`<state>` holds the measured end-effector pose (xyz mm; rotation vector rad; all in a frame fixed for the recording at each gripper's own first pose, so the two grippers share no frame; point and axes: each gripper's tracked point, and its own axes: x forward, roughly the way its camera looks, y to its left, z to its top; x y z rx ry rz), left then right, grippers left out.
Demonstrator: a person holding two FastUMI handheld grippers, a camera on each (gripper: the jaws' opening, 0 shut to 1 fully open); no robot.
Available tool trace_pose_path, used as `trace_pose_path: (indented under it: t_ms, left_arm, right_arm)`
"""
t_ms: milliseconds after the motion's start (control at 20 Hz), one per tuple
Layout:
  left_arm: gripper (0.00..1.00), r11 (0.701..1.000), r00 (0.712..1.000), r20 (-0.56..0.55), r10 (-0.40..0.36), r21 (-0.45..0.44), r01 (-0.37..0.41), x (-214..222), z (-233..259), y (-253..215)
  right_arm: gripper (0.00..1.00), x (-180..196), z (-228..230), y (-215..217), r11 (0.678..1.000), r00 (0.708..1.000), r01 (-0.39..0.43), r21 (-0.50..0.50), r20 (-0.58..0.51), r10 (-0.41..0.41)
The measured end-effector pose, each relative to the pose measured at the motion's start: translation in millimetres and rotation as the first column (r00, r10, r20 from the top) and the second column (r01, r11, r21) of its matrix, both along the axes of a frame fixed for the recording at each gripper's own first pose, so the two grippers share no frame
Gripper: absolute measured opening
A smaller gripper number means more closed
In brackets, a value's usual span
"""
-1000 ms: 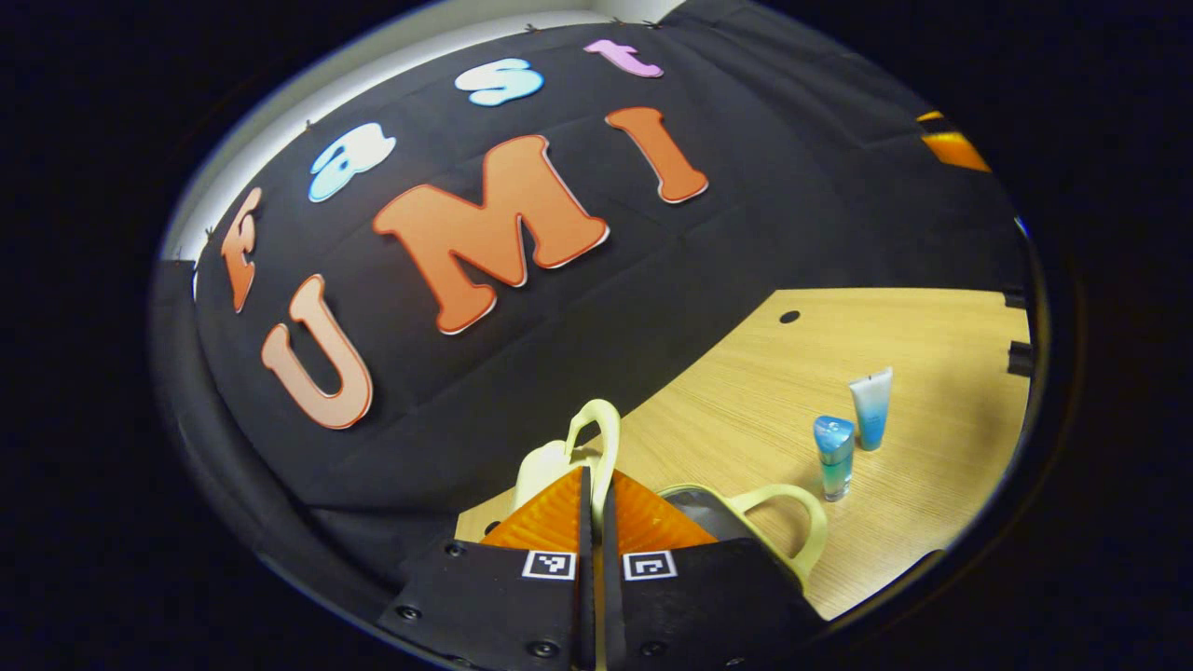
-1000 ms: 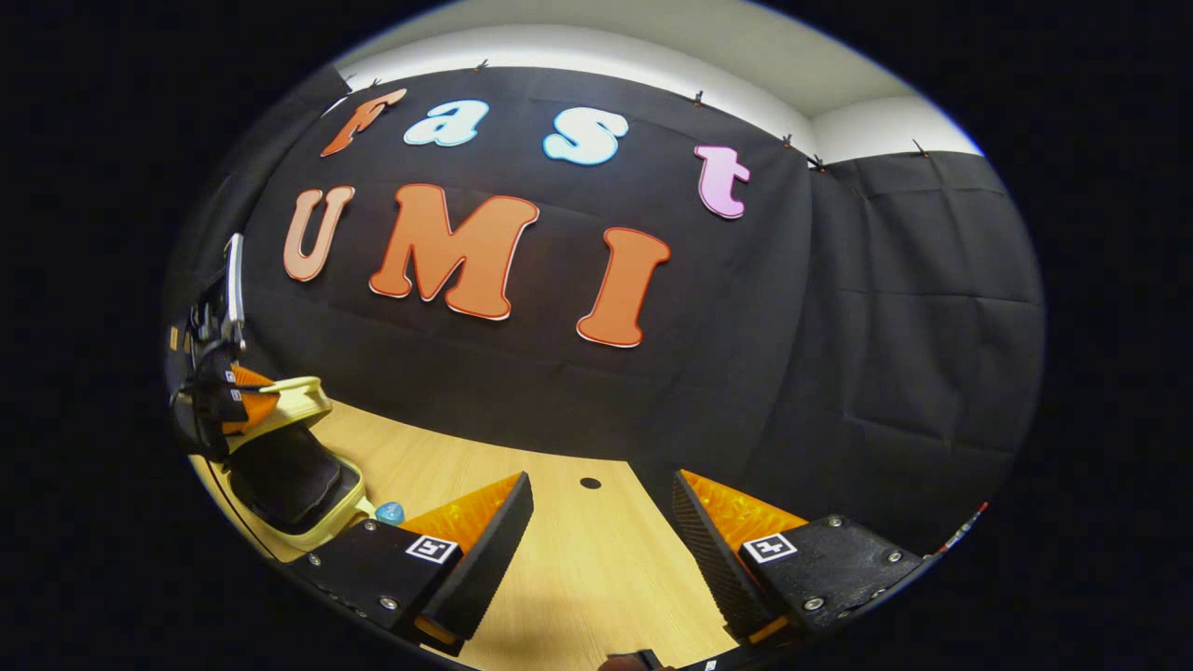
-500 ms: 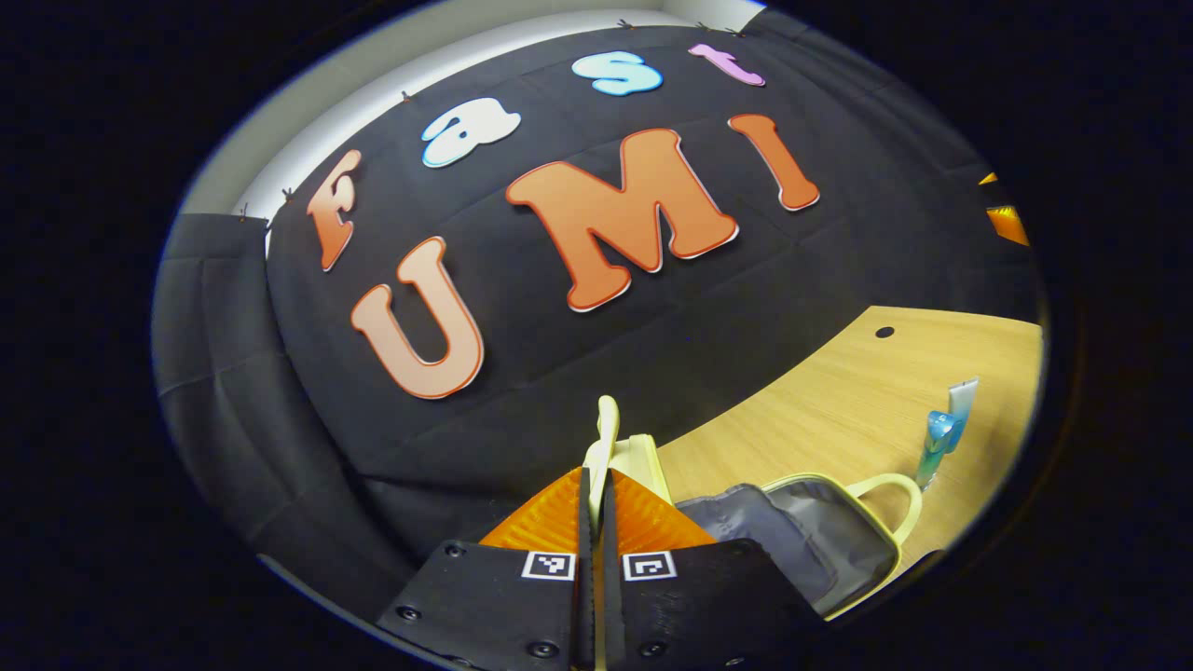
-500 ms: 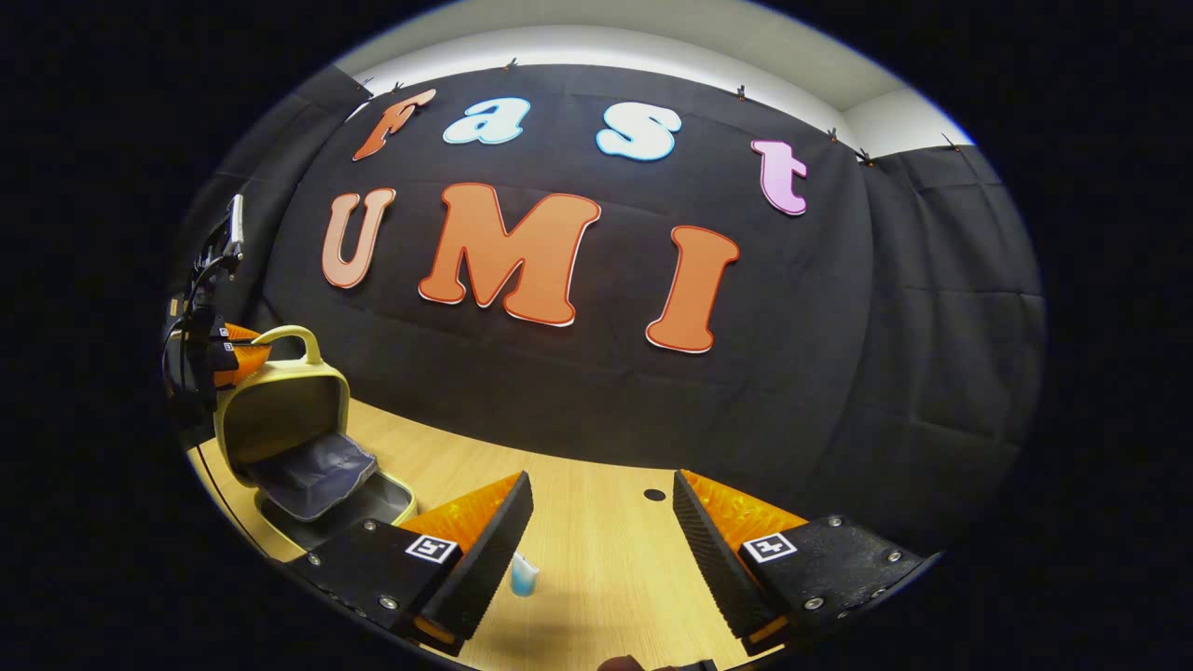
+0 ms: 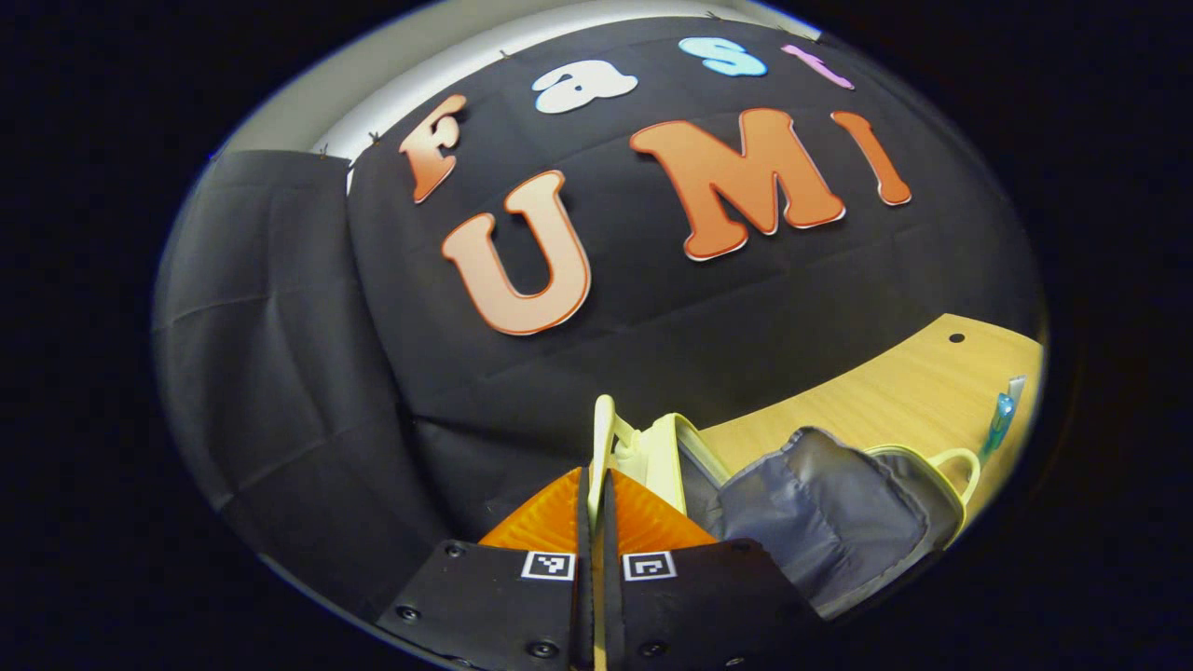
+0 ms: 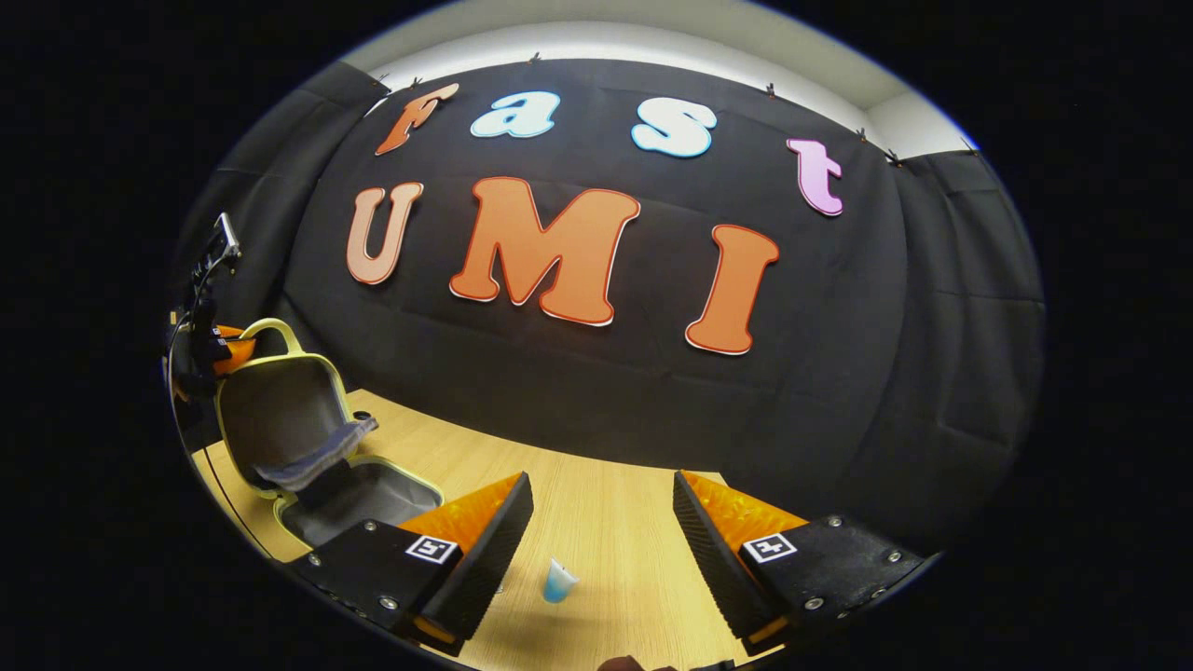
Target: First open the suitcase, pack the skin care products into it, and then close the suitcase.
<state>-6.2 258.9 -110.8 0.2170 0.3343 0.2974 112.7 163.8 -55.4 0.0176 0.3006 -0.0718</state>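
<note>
The pale yellow suitcase (image 6: 363, 494) stands open on the wooden table at the left of the right gripper view, its lid (image 6: 280, 410) raised upright and a grey lining flap (image 5: 820, 494) hanging from it. My left gripper (image 5: 594, 494) is shut on the lid's handle (image 5: 603, 433); the left gripper (image 6: 210, 349) shows far off at that handle. A teal bottle (image 5: 1000, 421) and a white tube (image 5: 1016, 387) stand to the right of the case. My right gripper (image 6: 601, 522) hangs open above the table, and a blue and white tube (image 6: 559, 582) stands low between its fingers.
The light wooden table (image 6: 606, 503) ends at the black cloth wall just behind the case. A small round hole (image 5: 956, 337) sits in the tabletop near the far edge. The base's own handle (image 5: 955, 464) sticks out toward the bottles.
The left gripper has swung the lid up from nearly flat to upright, baring the grey lining. The right gripper has shifted left, so the tube now shows between its fingers.
</note>
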Motion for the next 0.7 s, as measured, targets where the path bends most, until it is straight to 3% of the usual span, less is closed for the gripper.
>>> trace_pose_path:
  t_ms: [400,700]
  left_arm:
    - [0.05,0.985,0.982,-0.127,0.137,-0.085,-0.148,-24,-42,38]
    - [0.05,0.951,0.954,-0.216,0.208,-0.184,-0.249,-45,-73,42]
  right_arm:
    - [0.96,-2,-10,17,0.998,0.997,-0.060,-0.029,-0.049,0.059]
    - [0.96,-5,-19,30,0.993,0.990,-0.114,-0.023,-0.088,0.111]
